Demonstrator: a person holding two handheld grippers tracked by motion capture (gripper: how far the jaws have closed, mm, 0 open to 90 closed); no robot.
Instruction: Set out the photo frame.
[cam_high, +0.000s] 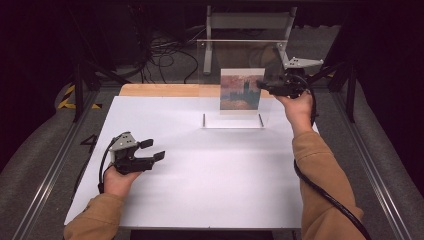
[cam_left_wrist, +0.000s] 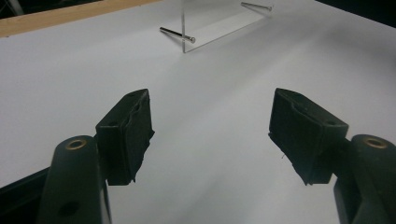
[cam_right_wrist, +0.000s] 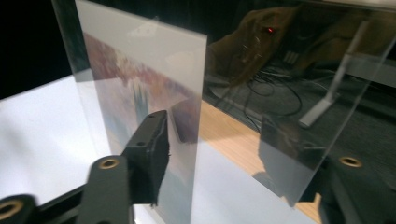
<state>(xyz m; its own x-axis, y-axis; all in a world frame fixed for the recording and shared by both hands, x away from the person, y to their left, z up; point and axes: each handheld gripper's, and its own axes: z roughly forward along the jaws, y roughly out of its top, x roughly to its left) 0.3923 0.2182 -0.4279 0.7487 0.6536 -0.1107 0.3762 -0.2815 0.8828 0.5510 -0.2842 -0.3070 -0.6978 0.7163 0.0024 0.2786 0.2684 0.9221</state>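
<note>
A: Around the stand?
B: White table (cam_high: 210, 180), matte and smooth, with a strip of pale wood (cam_high: 160, 90) along its far edge. Beyond that, grey floor, tangled black cables (cam_high: 165, 55) and a grey metal bracket (cam_high: 250, 22). Dark all round.

A: And the stand itself?
B: Clear acrylic frame (cam_high: 240, 47), upright near the far middle of the table, flat-sheeted, glossy, full of reflections. Propped on two thin metal screws (cam_left_wrist: 177, 34) poking out at the base.

A: The picture?
B: Printed card (cam_high: 242, 90), rectangular, reddish sky over blue-green, white margin below. Standing upright against the acrylic, between sheets as far as can be told.

A: In the way of anything?
B: Right gripper (cam_high: 265, 86) raised at the card's right edge, level with it. In the right gripper view, one black jaw in front of the card, the other behind the clear sheet; card and acrylic between them. Jaws apart, no pad seen pressing.

A: Left side?
B: Left gripper (cam_high: 152, 150) low over the near left of the table, well apart from the stand. Jaws wide apart, nothing between but bare white surface. Pads black, blocky, rubbery, edges a little ragged.
</note>
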